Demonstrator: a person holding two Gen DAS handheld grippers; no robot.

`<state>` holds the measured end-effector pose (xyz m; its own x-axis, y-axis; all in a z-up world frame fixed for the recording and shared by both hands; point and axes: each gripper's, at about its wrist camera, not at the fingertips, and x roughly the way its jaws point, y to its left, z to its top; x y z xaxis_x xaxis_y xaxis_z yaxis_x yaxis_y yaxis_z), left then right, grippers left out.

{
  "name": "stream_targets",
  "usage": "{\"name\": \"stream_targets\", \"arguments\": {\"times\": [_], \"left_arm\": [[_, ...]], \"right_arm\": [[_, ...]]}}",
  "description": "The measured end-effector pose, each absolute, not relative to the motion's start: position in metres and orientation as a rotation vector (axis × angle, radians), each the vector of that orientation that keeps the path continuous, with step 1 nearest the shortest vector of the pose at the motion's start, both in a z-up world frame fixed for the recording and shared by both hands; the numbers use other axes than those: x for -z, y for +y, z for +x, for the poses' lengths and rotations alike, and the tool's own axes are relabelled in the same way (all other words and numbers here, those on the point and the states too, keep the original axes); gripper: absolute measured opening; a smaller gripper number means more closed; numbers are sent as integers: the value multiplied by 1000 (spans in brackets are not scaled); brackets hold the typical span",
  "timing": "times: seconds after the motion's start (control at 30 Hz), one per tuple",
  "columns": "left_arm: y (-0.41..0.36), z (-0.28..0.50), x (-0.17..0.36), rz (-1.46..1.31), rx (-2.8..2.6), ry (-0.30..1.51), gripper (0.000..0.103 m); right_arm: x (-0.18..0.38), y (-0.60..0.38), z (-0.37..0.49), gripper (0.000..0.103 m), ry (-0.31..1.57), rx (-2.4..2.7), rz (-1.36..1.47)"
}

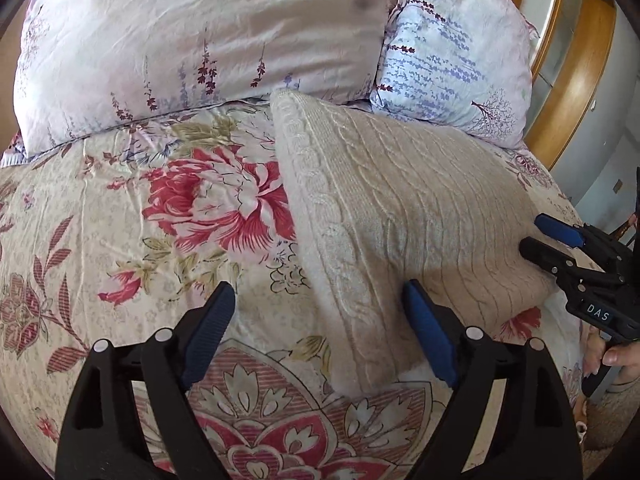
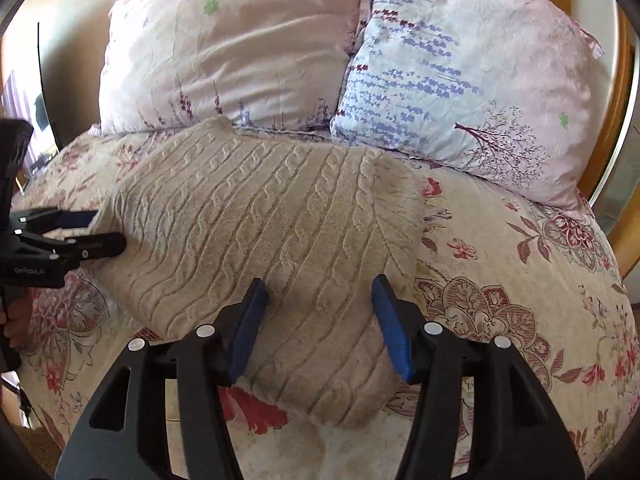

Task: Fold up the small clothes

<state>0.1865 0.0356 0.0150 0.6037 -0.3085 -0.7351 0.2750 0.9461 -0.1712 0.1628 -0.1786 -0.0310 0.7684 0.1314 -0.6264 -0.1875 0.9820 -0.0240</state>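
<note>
Garment: cream cable-knit sweater (image 2: 264,248), already folded into a thick bundle, lies on the floral red-and-beige bedspread (image 1: 120,240) just below two lilac printed pillows (image 1: 192,48).
Left gripper (image 1: 320,332): my blue pads stand apart over the bundle's near-left edge, holding nothing.
Right gripper (image 2: 320,324): pads apart, hovering over the near end, empty.
Step, I judge: final fold or tidy.
Doing it well: pinch all layers at both corners together, lift evenly, keep edges aligned.
</note>
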Motion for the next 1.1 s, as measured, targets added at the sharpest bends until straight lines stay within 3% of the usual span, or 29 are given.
{"name": "stream_targets", "arguments": {"times": [0.03, 0.1, 0.2, 0.57, 1.1], "left_arm": [[37, 181, -16, -46, 335, 853, 86], [40, 170, -18, -51, 320, 847, 90], [43, 154, -17, -77, 301, 854, 96], [2, 134, -2, 58, 228, 884, 101], [-5, 134, 3, 104, 161, 901, 101]], "right_arm": [[27, -183, 155, 80, 653, -179, -50], [20, -191, 140, 96, 606, -144, -18], [18, -195, 120, 101, 570, -80, -26], [61, -172, 108, 102, 716, 18, -1], [69, -170, 114, 102, 785, 71, 10]]}}
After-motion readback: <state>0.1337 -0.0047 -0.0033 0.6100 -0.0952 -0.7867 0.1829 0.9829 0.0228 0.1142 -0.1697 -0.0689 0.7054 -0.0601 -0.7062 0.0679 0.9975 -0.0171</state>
